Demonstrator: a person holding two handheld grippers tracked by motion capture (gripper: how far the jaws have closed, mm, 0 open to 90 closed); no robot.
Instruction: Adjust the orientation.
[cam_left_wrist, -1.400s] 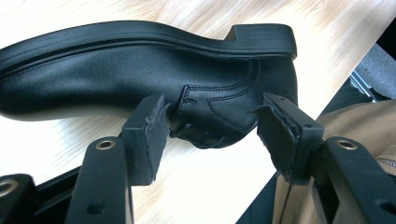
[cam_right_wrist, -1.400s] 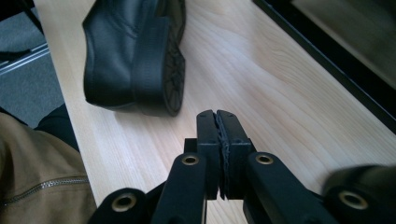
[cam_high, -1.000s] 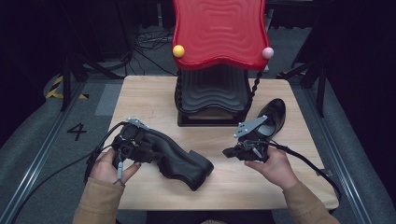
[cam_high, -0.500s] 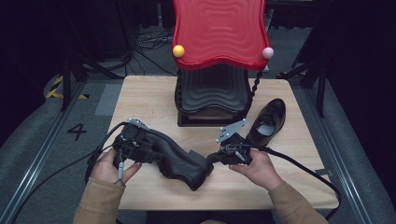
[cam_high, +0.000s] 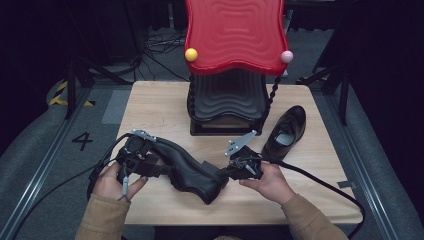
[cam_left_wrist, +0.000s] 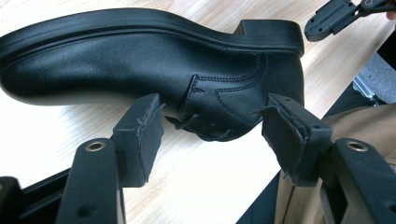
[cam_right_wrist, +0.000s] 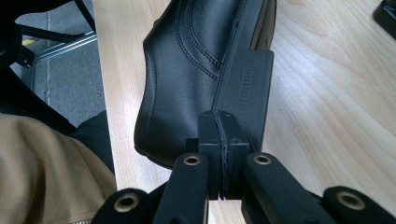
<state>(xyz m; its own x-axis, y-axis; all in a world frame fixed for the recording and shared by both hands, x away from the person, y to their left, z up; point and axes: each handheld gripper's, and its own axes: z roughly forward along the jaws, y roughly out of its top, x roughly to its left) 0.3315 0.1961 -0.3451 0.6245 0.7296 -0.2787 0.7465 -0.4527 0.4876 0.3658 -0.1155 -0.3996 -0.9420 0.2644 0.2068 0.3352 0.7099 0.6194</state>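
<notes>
I am bracketing the stiff, slick shoe (cam_left_wrist: 154, 70) between wide-open left fingers (cam_left_wrist: 140, 135), right gripper (cam_right_wrist: 219, 154) pressed closed, empty, at its heel.

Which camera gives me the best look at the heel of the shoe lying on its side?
The right gripper view: the heel sits close, straight ahead. The left gripper view shows it far off at the shoe's end, and in the high view it is small and dark.
</notes>
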